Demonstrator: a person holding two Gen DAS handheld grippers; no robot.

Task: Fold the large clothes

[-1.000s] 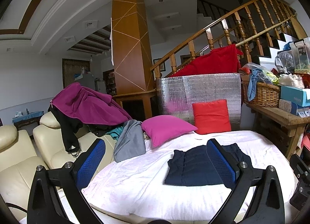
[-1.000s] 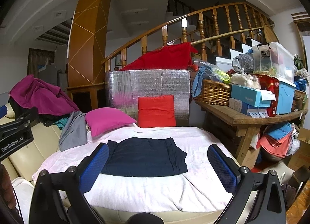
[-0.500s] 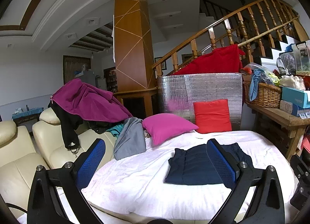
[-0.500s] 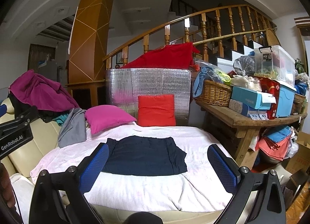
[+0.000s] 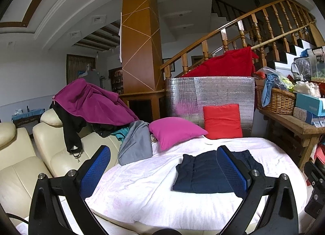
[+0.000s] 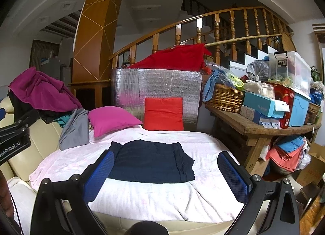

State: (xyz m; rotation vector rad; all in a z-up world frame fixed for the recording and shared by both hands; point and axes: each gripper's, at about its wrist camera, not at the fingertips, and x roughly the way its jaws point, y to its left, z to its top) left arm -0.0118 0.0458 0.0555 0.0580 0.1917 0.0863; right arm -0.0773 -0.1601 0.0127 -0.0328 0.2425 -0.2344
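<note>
Partly hidden: navy garment [image 5: 205, 174] behind left gripper [image 5: 164, 169] finger; right gripper [image 6: 165, 176] likewise; both fingers wide, empty.

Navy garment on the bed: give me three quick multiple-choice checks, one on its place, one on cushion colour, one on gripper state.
1. Where does the navy garment lie?
A. on the white blanket
B. in the wicker basket
C. on the sofa back

2. What colour is the cushion leaning upright against the silver panel?
A. green
B. red
C. yellow

3. What state are both grippers in?
A. shut on the garment
B. shut, empty
C. open, empty

Answers: 1 A, it lies flat on the white blanket. 2 B, the red cushion stands there. 3 C, left gripper and right gripper stand wide, holding nothing.
</note>
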